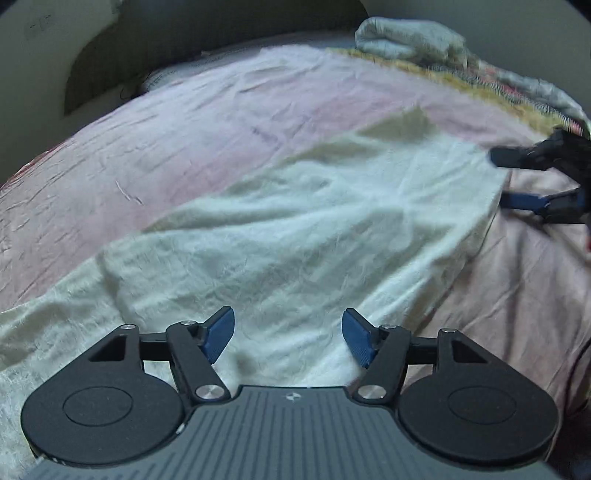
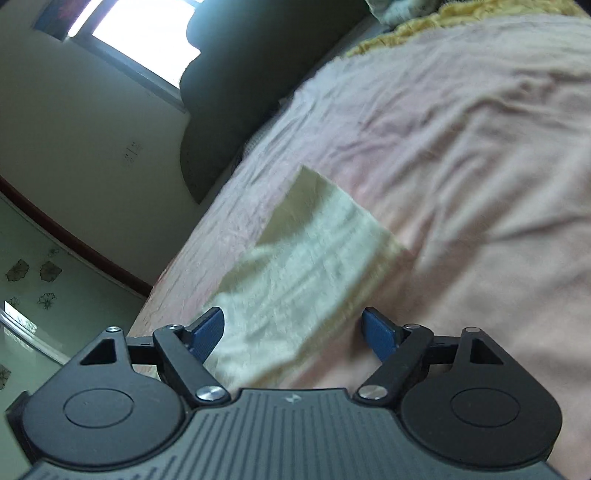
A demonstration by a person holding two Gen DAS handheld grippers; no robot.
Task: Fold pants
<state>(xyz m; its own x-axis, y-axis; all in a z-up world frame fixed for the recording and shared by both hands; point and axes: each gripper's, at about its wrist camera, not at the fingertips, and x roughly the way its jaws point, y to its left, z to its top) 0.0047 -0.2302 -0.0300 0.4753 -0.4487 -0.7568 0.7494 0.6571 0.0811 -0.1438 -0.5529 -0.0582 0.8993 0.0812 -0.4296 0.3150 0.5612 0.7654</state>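
left wrist view: set low and close over the pants (image 1: 295, 229), faced along the bed (image 1: 184, 122) toward its far edge | right wrist view: tilted, faced across the bed toward wall and window (image 2: 147, 33) | shared: pants and pink bedcover; the right tongs (image 1: 517, 181) are seen at the left view's right edge

Cream pants (image 1: 295, 229) on pink bedsheet (image 1: 155, 147); blue fingers (image 1: 218, 334).

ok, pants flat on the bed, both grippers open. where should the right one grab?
Probably the pants edge nearest the right gripper, coming in low from that side. The edge lies slightly raised off the bedsheet, so one finger could likely slip under it.
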